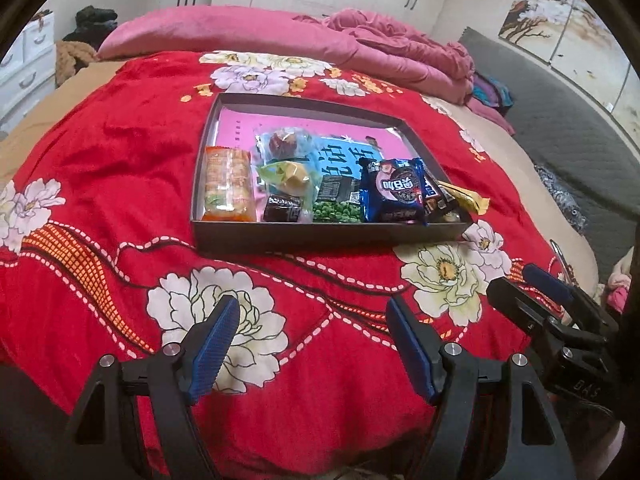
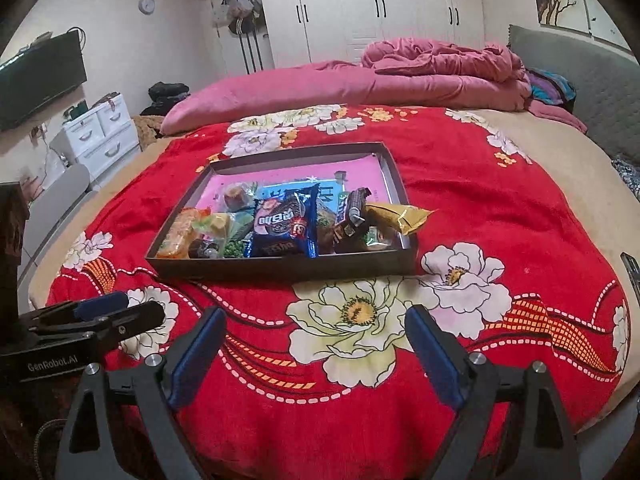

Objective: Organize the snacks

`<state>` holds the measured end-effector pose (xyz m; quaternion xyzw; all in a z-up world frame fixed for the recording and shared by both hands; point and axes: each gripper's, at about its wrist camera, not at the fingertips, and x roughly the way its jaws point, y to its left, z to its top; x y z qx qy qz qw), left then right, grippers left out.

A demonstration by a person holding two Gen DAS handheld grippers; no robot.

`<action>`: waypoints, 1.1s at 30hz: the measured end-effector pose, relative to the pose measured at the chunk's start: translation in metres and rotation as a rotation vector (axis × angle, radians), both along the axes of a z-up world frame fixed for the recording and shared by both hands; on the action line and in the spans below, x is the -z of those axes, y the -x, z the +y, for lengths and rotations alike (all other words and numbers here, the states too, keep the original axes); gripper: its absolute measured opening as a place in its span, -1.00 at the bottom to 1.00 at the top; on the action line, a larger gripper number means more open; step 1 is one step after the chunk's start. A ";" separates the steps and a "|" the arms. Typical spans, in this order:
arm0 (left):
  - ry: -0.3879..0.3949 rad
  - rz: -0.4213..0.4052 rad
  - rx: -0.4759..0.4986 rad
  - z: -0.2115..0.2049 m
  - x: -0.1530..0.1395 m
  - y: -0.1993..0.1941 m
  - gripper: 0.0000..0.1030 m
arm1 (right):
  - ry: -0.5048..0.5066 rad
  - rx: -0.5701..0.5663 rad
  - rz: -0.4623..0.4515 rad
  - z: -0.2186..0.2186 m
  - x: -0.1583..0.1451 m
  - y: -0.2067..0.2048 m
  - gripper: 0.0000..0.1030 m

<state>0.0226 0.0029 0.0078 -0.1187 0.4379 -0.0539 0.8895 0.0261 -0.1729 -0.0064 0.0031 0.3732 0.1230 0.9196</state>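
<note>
**Kid:** Why is the box on the bed?

**Me:** The red blanket (image 1: pixel 120 184) is flat there, so the dark box (image 1: pixel 320 230) sits steady and both my claws can reach it. All the snacks lie inside, packed along the near wall.

**Kid:** What's in it?

**Me:** From the left: an orange cracker pack (image 1: pixel 227 186), a yellow-green sweet (image 1: pixel 285 176), green peas (image 1: pixel 338 210), a blue cookie bag (image 1: pixel 394 192), then a yellow wrapper (image 1: pixel 468 198) poking over the right edge. I think that one needs tucking in.

**Kid:** Are you holding anything?

**Me:** No. My left claw (image 1: pixel 312 344) is wide open over the blanket, empty. My right claw (image 2: pixel 316 356) too.
</note>
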 end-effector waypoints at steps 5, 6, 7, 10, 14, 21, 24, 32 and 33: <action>-0.008 0.001 -0.009 0.000 -0.002 0.002 0.49 | -0.004 0.003 0.002 -0.001 -0.001 0.000 0.76; -0.008 0.003 -0.007 0.000 -0.002 0.002 0.49 | -0.004 0.005 0.002 -0.001 -0.002 0.000 0.76; -0.009 0.006 -0.008 0.000 -0.001 0.003 0.49 | -0.004 0.006 0.001 -0.001 -0.002 -0.001 0.76; -0.015 0.006 -0.009 0.001 -0.002 0.003 0.49 | -0.001 0.009 0.000 -0.001 -0.002 0.000 0.76; -0.023 0.005 -0.005 -0.001 -0.003 0.004 0.49 | 0.000 0.011 0.000 -0.002 -0.002 0.002 0.76; -0.038 0.005 0.000 -0.004 -0.003 0.004 0.49 | 0.002 0.016 0.005 -0.004 -0.002 0.002 0.76; -0.044 0.003 0.003 -0.004 -0.004 0.004 0.49 | 0.002 0.022 0.007 -0.005 -0.002 0.002 0.76; -0.060 0.014 -0.004 -0.004 -0.001 0.003 0.49 | 0.003 0.025 0.009 -0.005 -0.002 0.002 0.76; -0.059 0.015 -0.005 -0.003 -0.001 0.002 0.49 | 0.003 0.025 0.009 -0.005 -0.001 0.002 0.76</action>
